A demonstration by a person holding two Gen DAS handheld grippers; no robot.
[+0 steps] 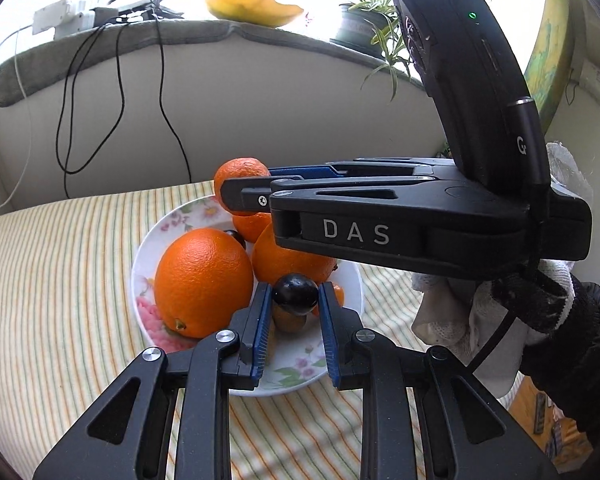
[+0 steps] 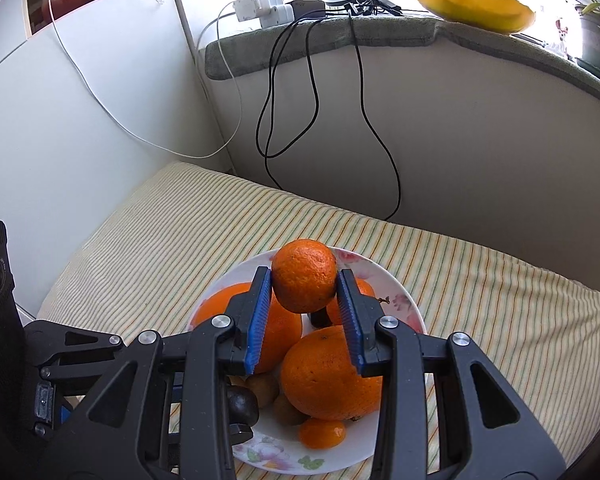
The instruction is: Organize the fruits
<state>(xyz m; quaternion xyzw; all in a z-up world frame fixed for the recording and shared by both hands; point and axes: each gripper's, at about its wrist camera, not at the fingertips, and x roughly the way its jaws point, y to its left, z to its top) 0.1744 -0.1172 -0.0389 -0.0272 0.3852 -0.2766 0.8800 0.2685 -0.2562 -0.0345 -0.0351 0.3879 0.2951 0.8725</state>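
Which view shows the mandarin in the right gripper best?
The right wrist view: the mandarin sits whole between the right gripper pads, above the plate. The left wrist view shows it farther off, partly hidden by that gripper's fingers.

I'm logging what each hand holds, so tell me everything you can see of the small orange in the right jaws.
The small orange is round, slightly flattened, with dull, pebbled, darker-flecked skin. It is whole and unpeeled. The right gripper holds it between blue ribbed pads, one on each side, lifted above the floral plate and the larger oranges heaped there. From the left wrist view it sits behind the pile, apparently clear of the fruit below.
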